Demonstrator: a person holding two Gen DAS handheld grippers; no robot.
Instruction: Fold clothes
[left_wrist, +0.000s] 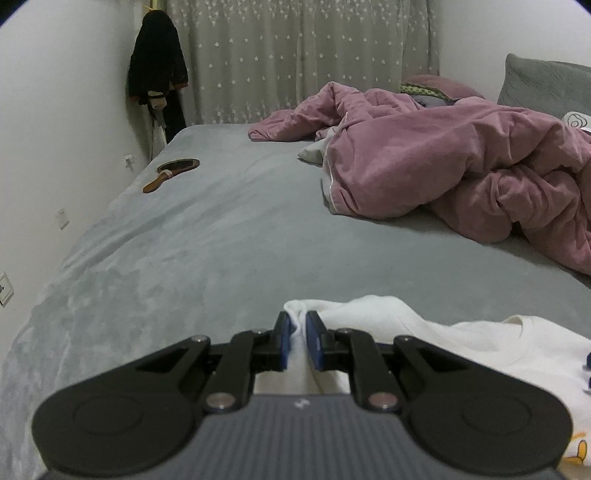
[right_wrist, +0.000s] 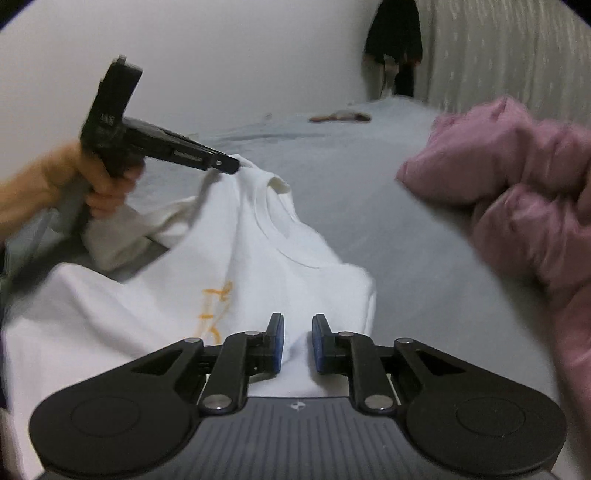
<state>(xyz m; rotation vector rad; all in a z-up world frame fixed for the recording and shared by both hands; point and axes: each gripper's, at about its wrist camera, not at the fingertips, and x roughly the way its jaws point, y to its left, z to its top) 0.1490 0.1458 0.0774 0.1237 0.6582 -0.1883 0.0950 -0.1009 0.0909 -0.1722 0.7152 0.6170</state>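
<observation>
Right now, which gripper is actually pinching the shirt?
The left gripper: its blue pads clamp the white T-shirt shoulder. The right gripper is open over it.

We see a grey plush-covered bed (left_wrist: 207, 236) carrying a crumpled pink quilt (left_wrist: 461, 162) and a brown wooden hand mirror (left_wrist: 171, 172) near the white wall (left_wrist: 62, 110). A star-patterned curtain (left_wrist: 295, 55) hangs behind, with dark clothing (left_wrist: 157, 66) hanging beside it.
</observation>
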